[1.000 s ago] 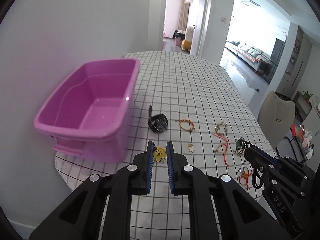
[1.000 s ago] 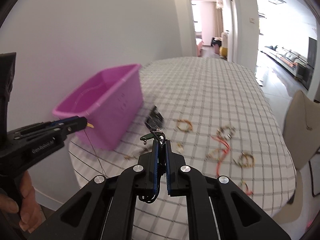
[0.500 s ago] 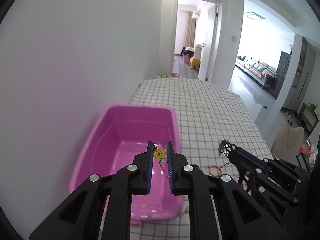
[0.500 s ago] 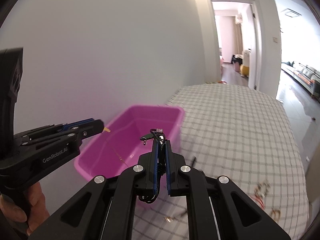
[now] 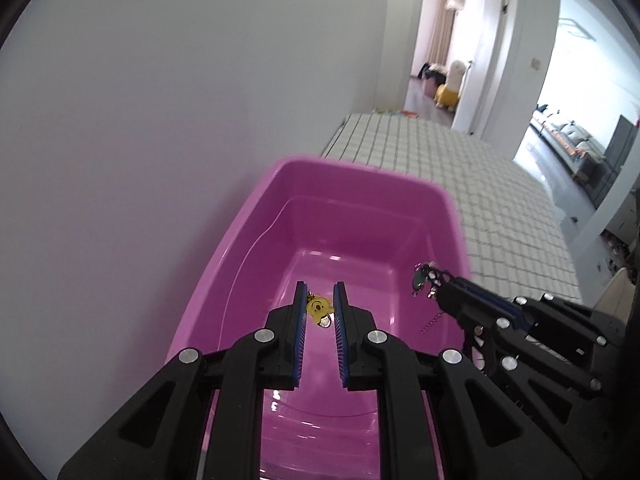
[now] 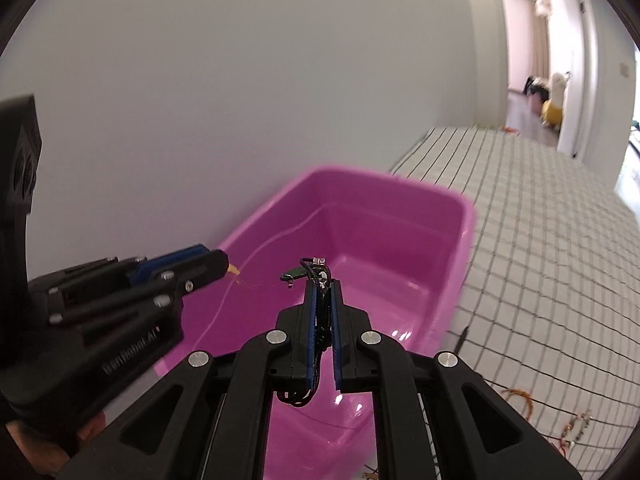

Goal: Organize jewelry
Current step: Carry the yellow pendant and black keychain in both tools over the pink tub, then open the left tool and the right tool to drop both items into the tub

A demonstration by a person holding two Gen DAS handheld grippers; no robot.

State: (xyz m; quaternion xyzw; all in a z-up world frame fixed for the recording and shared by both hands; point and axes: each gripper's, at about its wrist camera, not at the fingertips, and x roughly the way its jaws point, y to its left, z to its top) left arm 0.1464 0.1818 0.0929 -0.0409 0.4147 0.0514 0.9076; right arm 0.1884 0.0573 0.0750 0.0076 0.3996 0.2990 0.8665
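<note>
Now both loaded tools (image 5: pixel 320 300) (image 6: pixel 325 292) above purple tub (image 5: pixel 248 236)

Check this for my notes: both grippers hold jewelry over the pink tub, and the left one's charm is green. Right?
Not quite. The left gripper holds a yellow charm, as the left wrist view shows. Both grippers, the right too, do hold jewelry over the pink tub.

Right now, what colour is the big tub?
The tub is bright pink-purple; the left wrist view shows it best.

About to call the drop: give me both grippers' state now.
Left gripper: shut on yellow bear charm.
Right gripper: shut on dark bracelet.
</note>
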